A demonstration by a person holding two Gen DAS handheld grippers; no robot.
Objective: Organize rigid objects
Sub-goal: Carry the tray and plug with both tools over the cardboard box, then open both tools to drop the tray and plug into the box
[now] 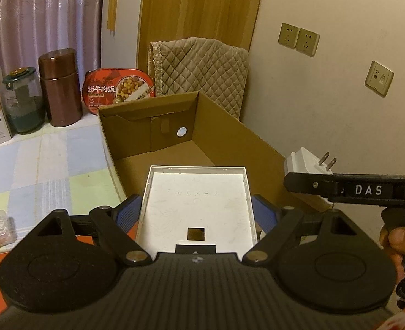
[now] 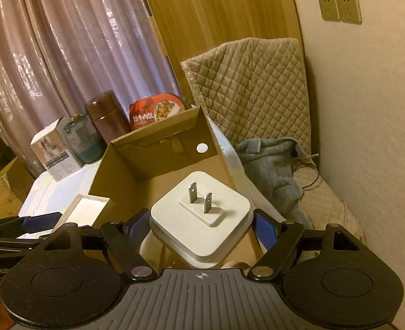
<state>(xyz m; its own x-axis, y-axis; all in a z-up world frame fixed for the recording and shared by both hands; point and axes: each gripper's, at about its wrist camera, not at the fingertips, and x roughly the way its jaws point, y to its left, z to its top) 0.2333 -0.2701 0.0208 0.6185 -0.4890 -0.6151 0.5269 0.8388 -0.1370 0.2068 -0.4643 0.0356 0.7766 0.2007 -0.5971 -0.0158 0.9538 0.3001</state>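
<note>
Left gripper (image 1: pixel 195 214) clamps a white square tray (image 1: pixel 196 203) over the near rim of the open cardboard box (image 1: pixel 230 137). Right gripper (image 2: pixel 201 224) clamps a white plug adapter (image 2: pixel 202 220), prongs up, above the box floor. Box interior unobstructed; far wall flap folded. Adapter's underside hidden.

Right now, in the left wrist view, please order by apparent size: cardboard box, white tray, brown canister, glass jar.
1. cardboard box
2. white tray, enlarged by nearness to the camera
3. brown canister
4. glass jar, close to the canister
</note>
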